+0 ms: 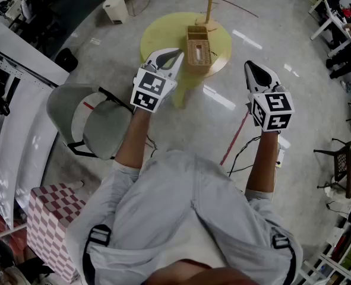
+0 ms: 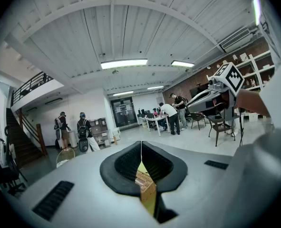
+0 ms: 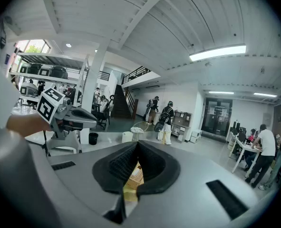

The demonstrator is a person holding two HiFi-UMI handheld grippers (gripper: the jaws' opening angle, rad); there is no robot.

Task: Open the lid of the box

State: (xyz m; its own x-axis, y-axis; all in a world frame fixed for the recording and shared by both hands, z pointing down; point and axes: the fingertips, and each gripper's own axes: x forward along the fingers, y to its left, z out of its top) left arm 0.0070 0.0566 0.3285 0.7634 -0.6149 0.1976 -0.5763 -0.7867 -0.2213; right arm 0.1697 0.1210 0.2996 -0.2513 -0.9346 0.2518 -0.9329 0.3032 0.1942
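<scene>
A wicker box (image 1: 199, 47) with its lid down stands on a round yellow table (image 1: 163, 35), beside a wooden post (image 1: 209, 5). My left gripper (image 1: 176, 53) hovers just left of the box, above the table's near edge, its jaws shut on nothing. My right gripper (image 1: 250, 66) hangs over the floor to the right of the table, also shut and empty. In the left gripper view the box (image 2: 145, 186) shows through the slit under the closed jaws of the left gripper (image 2: 141, 151). In the right gripper view the box (image 3: 133, 175) shows the same way.
A grey chair (image 1: 91, 122) stands left of my legs, with a red-and-white checkered box (image 1: 49, 218) behind it. A white bin (image 1: 115, 8) sits beyond the table. Cables and a red line (image 1: 234, 138) lie on the floor. Several people stand far off (image 2: 71, 129).
</scene>
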